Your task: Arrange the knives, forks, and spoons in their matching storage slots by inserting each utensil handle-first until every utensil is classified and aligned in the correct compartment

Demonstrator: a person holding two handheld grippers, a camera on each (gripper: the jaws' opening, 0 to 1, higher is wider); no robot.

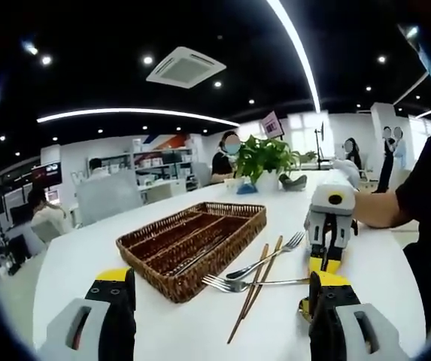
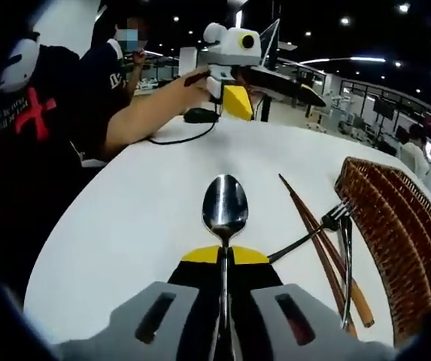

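Steel spoon [image 2: 225,207] in the clamped right tool [image 2: 225,256], above white table [image 2: 140,218].

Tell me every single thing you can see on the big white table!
Brown woven wicker tray with slots: one, left part of the round white table.
Silver metal forks: two, crossing beside the tray.
Brown wooden chopsticks: one pair, lying by the forks.
Shiny silver metal spoon: one, bowl pointing forward, handle pinched in the right gripper.
Green leafy plant in a white pot: one, far side of the table.
Left gripper: jaws apart, holding nothing, yellow tips.
Right gripper: yellow tips shut on the spoon.
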